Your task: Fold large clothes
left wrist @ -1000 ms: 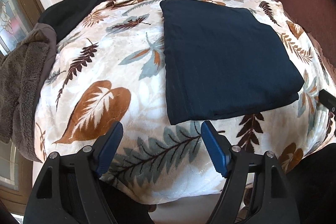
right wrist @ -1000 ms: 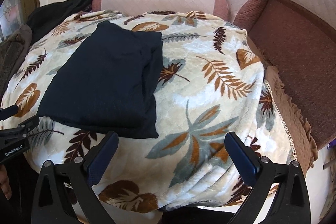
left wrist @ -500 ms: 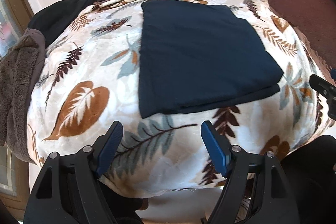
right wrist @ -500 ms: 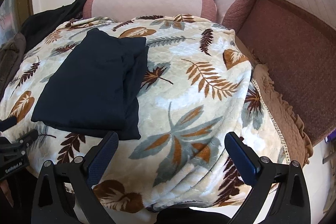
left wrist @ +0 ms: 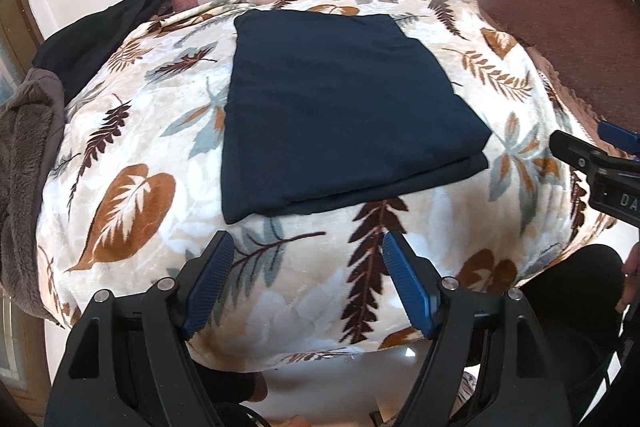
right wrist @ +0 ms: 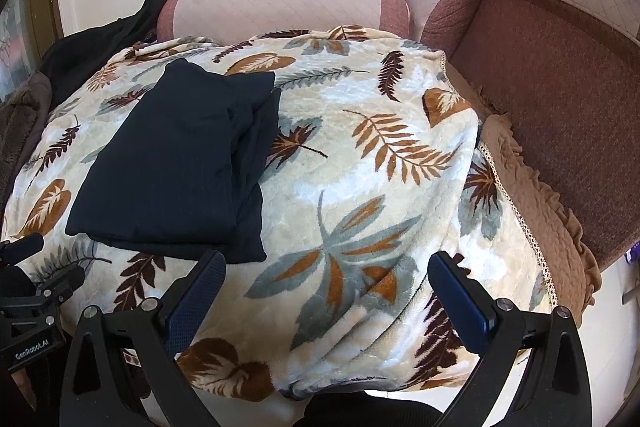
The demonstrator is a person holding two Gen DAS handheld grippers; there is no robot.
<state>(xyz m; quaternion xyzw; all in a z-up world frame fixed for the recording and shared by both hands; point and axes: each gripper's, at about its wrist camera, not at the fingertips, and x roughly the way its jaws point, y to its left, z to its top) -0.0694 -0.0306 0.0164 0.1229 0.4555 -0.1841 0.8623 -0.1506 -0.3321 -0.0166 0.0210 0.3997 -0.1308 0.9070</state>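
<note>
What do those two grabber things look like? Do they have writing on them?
Both are black plastic claws. The left gripper has two angled arms with silver bolts and ribbed blue pads. The right gripper looks alike, with darker blue pads. From the right camera, white lettering shows on the left one's black body.

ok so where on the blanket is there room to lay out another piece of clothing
The widest bare stretch of the leaf-print blanket lies between the folded navy garment and the brown sofa seat. A narrower strip runs between the garment and the grey-brown fleece. The far left corner is crowded by black clothing.
</note>
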